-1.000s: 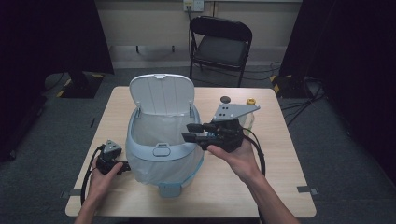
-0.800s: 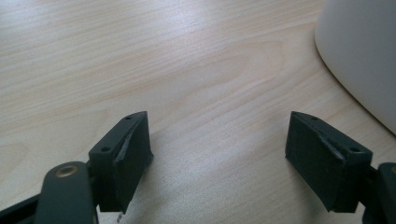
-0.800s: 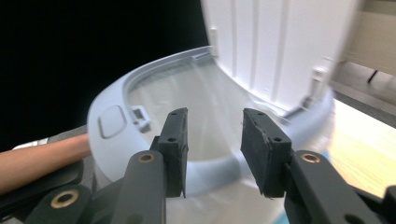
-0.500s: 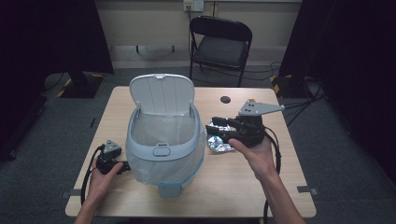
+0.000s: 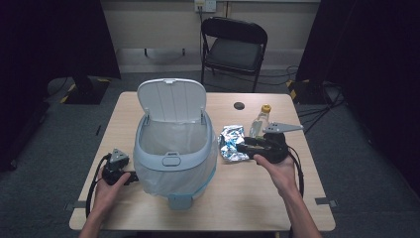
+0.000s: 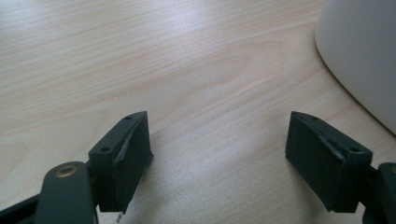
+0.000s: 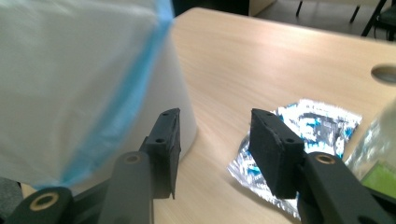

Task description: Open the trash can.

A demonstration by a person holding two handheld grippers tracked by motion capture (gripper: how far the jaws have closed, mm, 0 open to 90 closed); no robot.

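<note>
At the wooden table [image 5: 257, 198], we saw a lidded bin [image 5: 173, 148] lined with a white bag, its lid raised. Its inside was washed out, and we could not make out any contents. A plastic bottle [image 5: 259, 120] stood partly hidden behind the right gripper [image 5: 241, 147], whose empty jaws were spread, pointing at a crumpled foil wrapper [image 5: 232, 143] lying just right of the bin. In the right gripper view the wrapper [image 7: 303, 130] lay partly behind one jaw, and the bottle was a blur cut off at the edge. The left gripper [image 6: 217, 149], jaws spread wide and empty, rested low over the table beside the bin's wall [image 6: 364, 56]. Half a second earlier the right gripper had covered the bottle entirely; since then it had drawn slightly towards us, while the left had stayed put.
</note>
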